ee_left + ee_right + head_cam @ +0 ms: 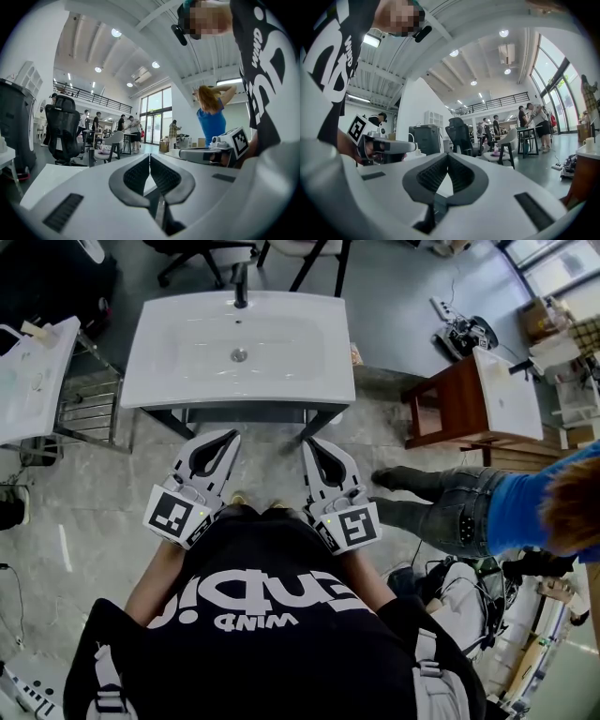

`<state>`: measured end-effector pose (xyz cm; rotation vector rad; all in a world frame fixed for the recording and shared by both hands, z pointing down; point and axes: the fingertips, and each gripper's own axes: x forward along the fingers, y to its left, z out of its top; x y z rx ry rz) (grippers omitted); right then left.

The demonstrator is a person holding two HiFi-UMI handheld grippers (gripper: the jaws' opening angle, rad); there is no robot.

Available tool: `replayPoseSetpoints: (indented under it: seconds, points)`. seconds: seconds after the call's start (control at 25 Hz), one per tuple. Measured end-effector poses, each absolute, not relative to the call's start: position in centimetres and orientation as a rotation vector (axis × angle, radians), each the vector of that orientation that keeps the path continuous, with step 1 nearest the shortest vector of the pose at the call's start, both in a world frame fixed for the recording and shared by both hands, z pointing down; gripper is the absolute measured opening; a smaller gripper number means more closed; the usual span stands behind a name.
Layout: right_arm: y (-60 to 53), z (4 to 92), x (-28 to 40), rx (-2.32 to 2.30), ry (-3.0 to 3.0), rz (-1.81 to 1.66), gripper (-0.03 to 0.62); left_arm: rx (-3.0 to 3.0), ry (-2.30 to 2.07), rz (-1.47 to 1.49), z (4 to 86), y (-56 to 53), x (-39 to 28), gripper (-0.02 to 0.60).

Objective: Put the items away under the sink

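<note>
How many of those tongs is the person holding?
2: the left tongs and right tongs, side by side before the sink, both shut and empty. None seem hidden.

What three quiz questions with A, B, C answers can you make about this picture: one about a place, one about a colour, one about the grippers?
1. Where is the sink? A. Behind the person holding the grippers. B. Right in front of that person. C. Lying upside down on the floor.
2. What colour is the bystander's top? A. Yellow. B. Red. C. Blue.
3. How are the left gripper and right gripper? A. Both shut and empty. B. Both wide open. C. Each holding a bottle.
Answers: 1 B, the sink stands just past the gripper tips; 2 C, the top at the right edge is blue; 3 A, each gripper view shows jaws together with nothing between.
</note>
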<state>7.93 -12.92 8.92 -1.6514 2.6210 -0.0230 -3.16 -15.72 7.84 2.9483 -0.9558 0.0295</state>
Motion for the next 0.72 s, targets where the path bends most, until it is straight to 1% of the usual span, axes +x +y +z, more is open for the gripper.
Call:
replayPoseSetpoints:
  seconds: [0.72]
  points:
    - [-13.2,8.5,8.1,-1.677,2.582,-0.004,0.018,2.915,-1.01,0.009,7.8,-16.1,-4.6,0.021]
